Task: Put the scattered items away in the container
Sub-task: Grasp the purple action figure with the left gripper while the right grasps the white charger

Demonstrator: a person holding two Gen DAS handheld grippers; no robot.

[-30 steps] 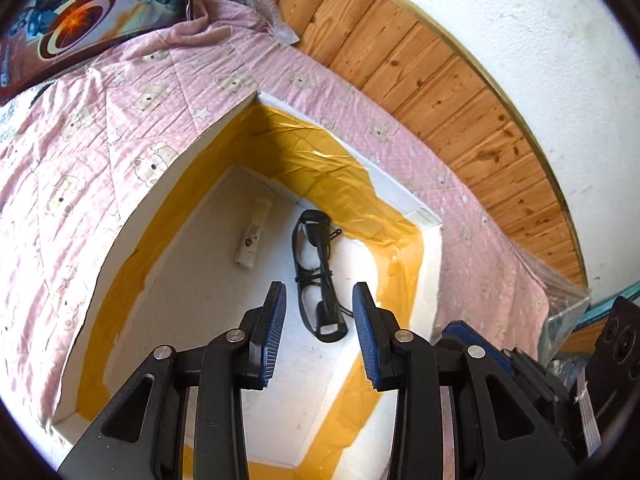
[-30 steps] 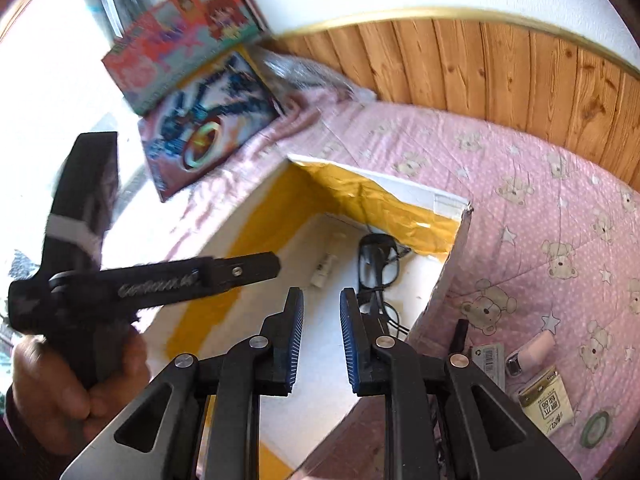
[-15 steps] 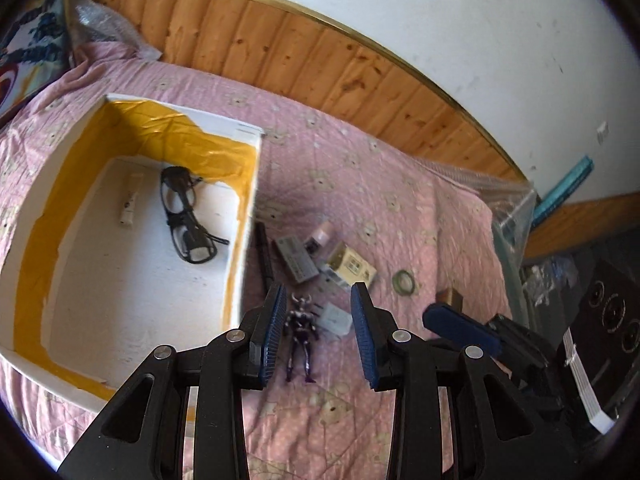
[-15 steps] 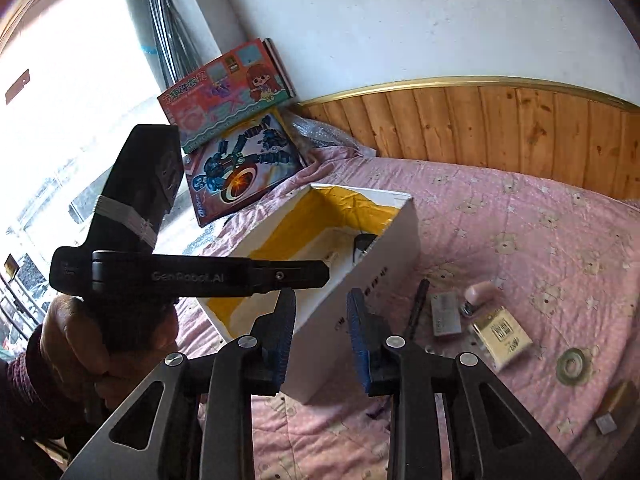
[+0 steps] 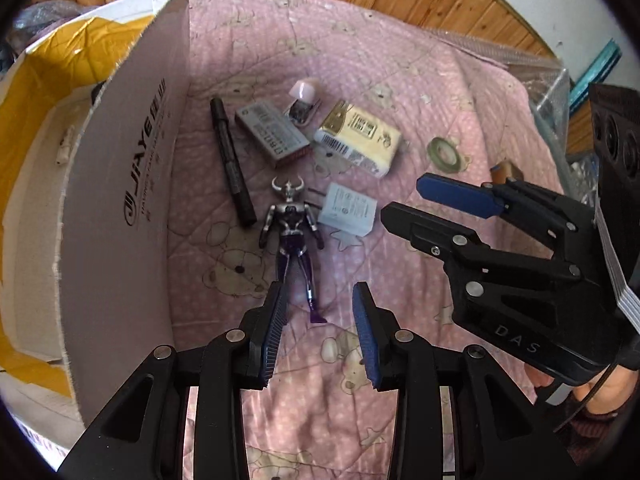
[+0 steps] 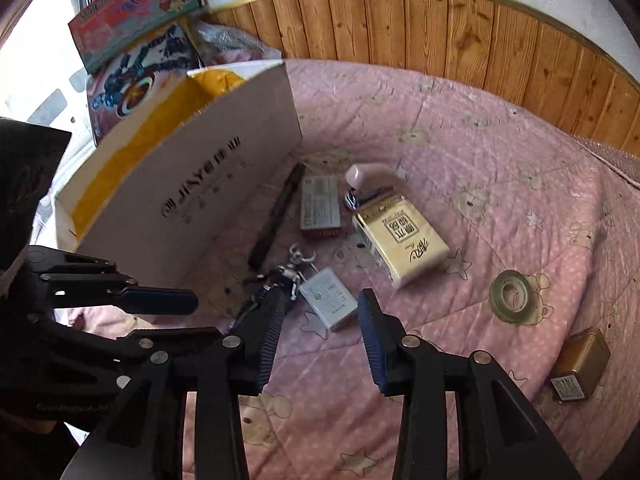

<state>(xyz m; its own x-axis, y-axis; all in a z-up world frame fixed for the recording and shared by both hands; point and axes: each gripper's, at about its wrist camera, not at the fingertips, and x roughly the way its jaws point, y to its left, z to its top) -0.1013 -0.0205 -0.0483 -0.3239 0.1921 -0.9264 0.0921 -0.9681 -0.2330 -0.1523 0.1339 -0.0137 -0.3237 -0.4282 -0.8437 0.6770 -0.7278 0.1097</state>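
Left gripper [image 5: 318, 320] hangs released above the toy figure [image 5: 292, 236], near the box wall [image 5: 132, 208]. Right gripper [image 6: 320, 328], also released, hovers over the white charger [image 6: 328, 303].

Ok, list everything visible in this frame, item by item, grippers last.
box: 1, white, yellow-lined, left on quilt
quilt: 1, pink, under everything
marker: 1, black, beside box
figure: 1, silver-purple, ahead of left gripper
charger: 1, white, right of figure
grey pack: 1, right of marker
tissue pack: 1, cream-gold
stapler: 1, pink
tape roll: 1, clear
tin: 1, gold
toy boxes: 2, colourful, behind box
left gripper: open
right gripper: open
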